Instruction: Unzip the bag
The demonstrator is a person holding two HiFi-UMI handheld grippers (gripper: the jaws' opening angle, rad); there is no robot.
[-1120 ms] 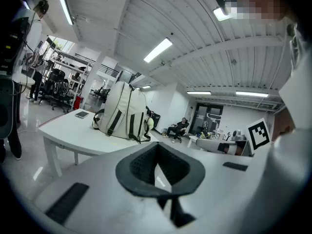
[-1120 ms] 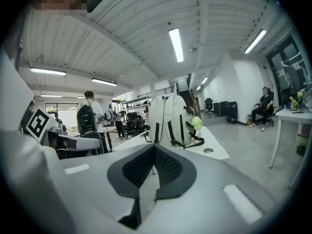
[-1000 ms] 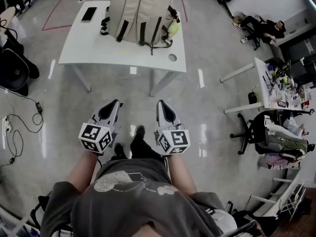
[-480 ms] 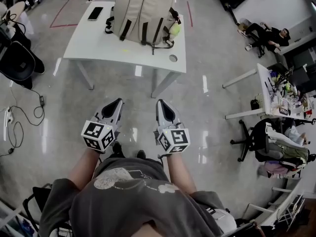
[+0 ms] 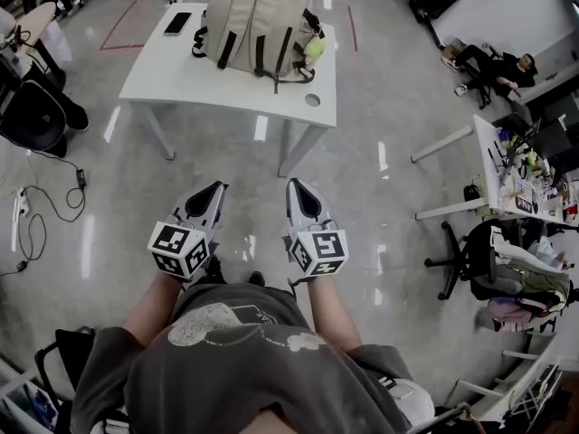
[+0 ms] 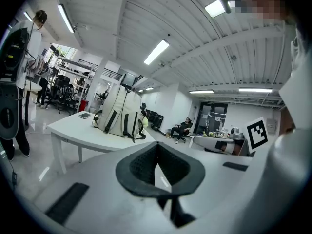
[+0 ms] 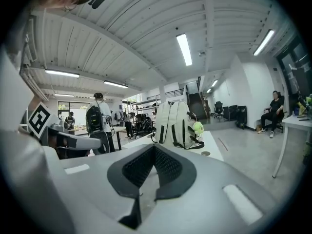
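Head view | bag (image 5: 262, 16) stands upright on the white tabletop (image 5: 181, 75), well ahead of the person | left gripper (image 5: 213, 190), right gripper (image 5: 297, 188): jaws pressed together, holding nothing, both far from the bag | risk: tugging the zip unbraced may tip the bag or drag it toward the tabletop edge

I count one backpack (image 5: 262, 16), one phone (image 5: 177, 23) and one green plush toy (image 5: 314, 49), all on one white table (image 5: 163, 84) at twelve o'clock. There are two grippers, the left gripper (image 5: 215, 188) and the right gripper (image 5: 297, 186). One seated person (image 5: 493, 61) is at two o'clock, one cluttered desk (image 5: 484, 165) at three.
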